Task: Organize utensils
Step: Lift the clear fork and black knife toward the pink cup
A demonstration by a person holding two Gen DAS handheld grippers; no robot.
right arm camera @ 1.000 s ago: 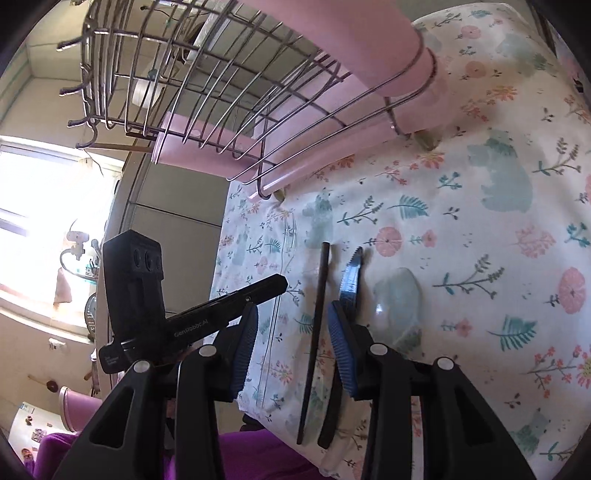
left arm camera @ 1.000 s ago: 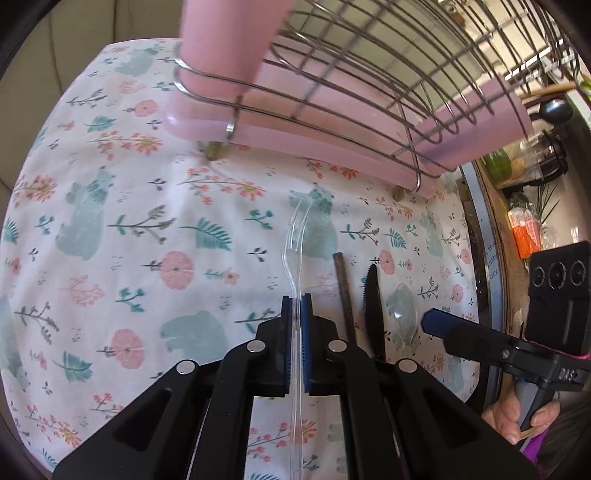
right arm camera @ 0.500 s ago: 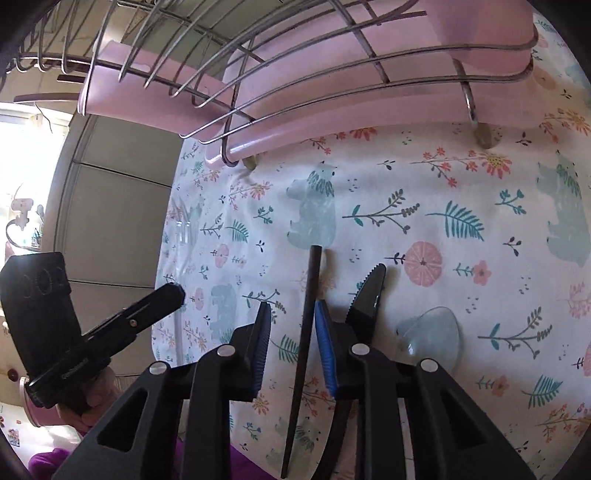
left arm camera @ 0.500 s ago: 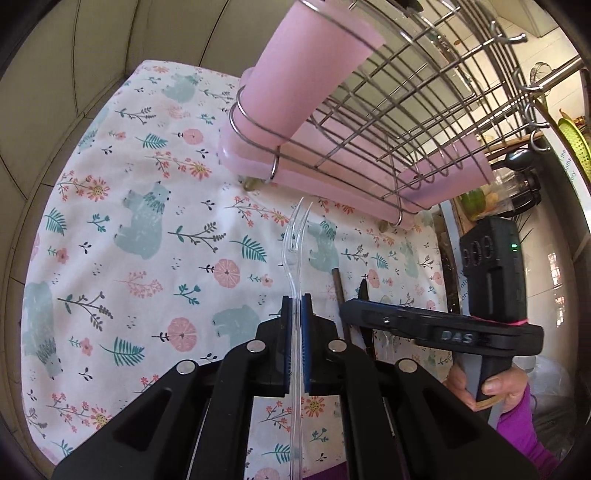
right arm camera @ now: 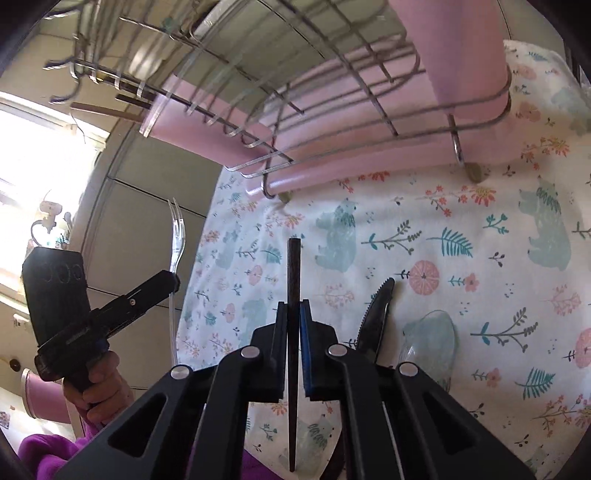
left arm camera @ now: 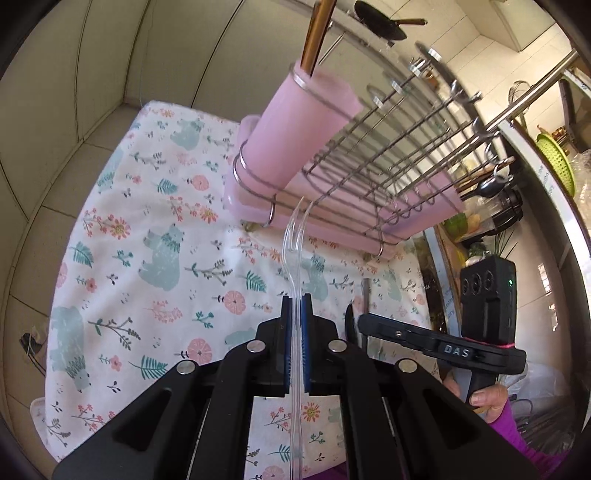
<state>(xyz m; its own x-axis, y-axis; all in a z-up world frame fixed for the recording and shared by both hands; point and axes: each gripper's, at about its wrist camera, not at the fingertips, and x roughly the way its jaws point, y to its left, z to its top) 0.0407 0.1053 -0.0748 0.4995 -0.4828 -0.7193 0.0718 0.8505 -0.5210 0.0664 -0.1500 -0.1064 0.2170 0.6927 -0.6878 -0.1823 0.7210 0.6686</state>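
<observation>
My left gripper [left arm camera: 295, 299] is shut on a clear plastic fork [left arm camera: 293, 236], held above the cloth with its tines toward the pink utensil cup [left arm camera: 295, 129] on the wire rack [left arm camera: 388, 155]. The right gripper [right arm camera: 293, 304] is low over the cloth, its jaws closing with the pads against a dark chopstick [right arm camera: 294, 269] between them. A black serrated knife [right arm camera: 376, 310] and a clear spoon [right arm camera: 428, 336] lie just right of it. In the right wrist view the left gripper [right arm camera: 173, 280] shows at the left with the fork [right arm camera: 177, 232] sticking up.
A floral bear-print cloth [left arm camera: 147, 258] covers the counter. The rack sits on a pink drip tray [right arm camera: 369, 166]. A gold-brown handle [left arm camera: 316, 33] stands in the pink cup. Tiled wall lies behind; jars, a green basket [left arm camera: 554, 162] and a person's hand [left arm camera: 484, 398] are at the right.
The left gripper rose and drew back from the rack with the fork. The right gripper shifted over the chopstick and its jaws closed from wide apart onto it.
</observation>
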